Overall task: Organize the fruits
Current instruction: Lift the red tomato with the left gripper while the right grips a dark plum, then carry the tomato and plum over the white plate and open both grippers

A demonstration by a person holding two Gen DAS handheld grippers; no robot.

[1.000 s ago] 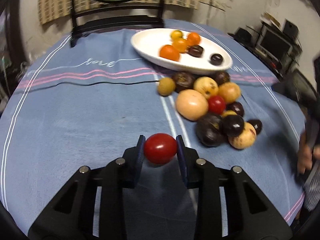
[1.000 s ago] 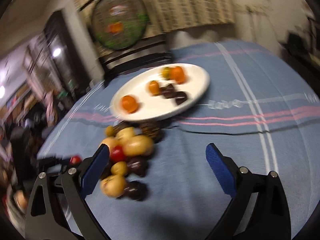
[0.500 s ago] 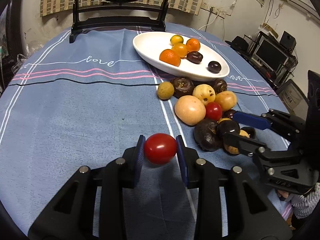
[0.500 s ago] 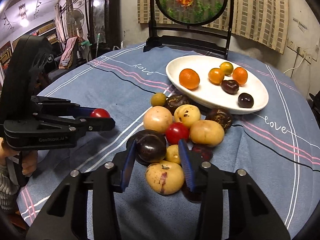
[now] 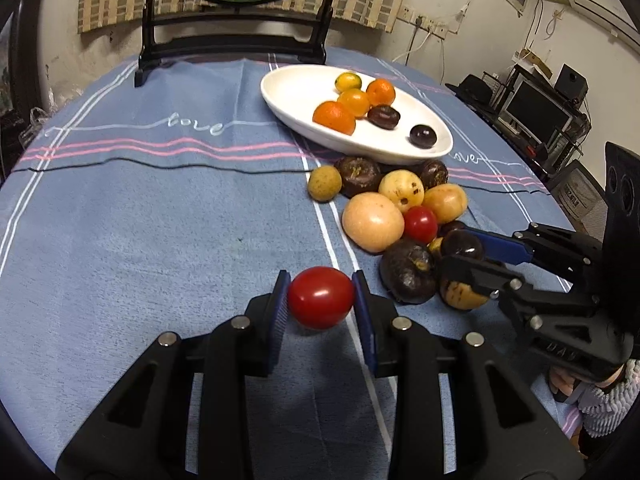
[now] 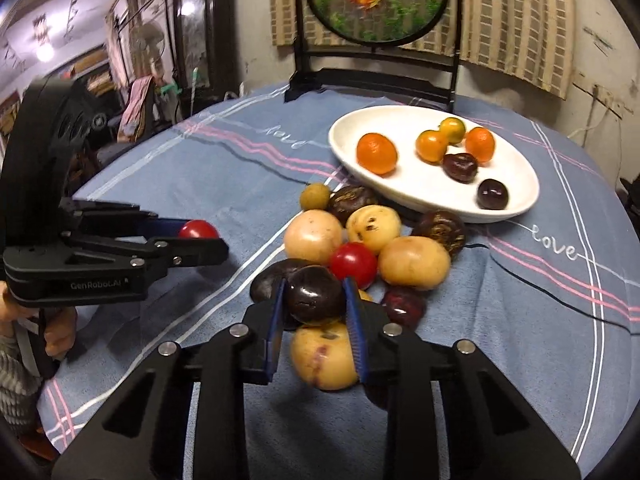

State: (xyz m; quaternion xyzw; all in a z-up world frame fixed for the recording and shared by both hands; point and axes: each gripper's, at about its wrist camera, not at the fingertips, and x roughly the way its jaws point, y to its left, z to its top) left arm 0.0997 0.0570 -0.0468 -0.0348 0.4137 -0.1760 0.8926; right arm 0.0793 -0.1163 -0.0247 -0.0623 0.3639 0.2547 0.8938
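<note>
My left gripper [image 5: 320, 300] is shut on a red tomato [image 5: 321, 297] just above the blue tablecloth, left of the fruit pile. My right gripper [image 6: 314, 300] is shut on a dark purple fruit [image 6: 314, 294] at the near end of the pile, its blue pads pressing both sides. From the left wrist view the right gripper [image 5: 464, 256] reaches in from the right onto that fruit [image 5: 462, 245]. From the right wrist view the left gripper [image 6: 200, 236] and its tomato [image 6: 198, 230] are at the left. A white oval plate [image 6: 420, 190] behind the pile holds several oranges and two dark fruits.
The pile holds yellow fruits [image 6: 414, 262], a second red tomato [image 6: 353, 264], dark purple fruits [image 6: 440, 232] and a small green-yellow one [image 6: 315, 196]. A round painted screen on a black stand [image 6: 376, 68] stands at the table's far edge. A desk with a monitor [image 5: 536, 110] is beyond the table's right side.
My right gripper swung in over the near end of the pile and its jaws closed from wide open onto the dark purple fruit. The left gripper kept still with its tomato.
</note>
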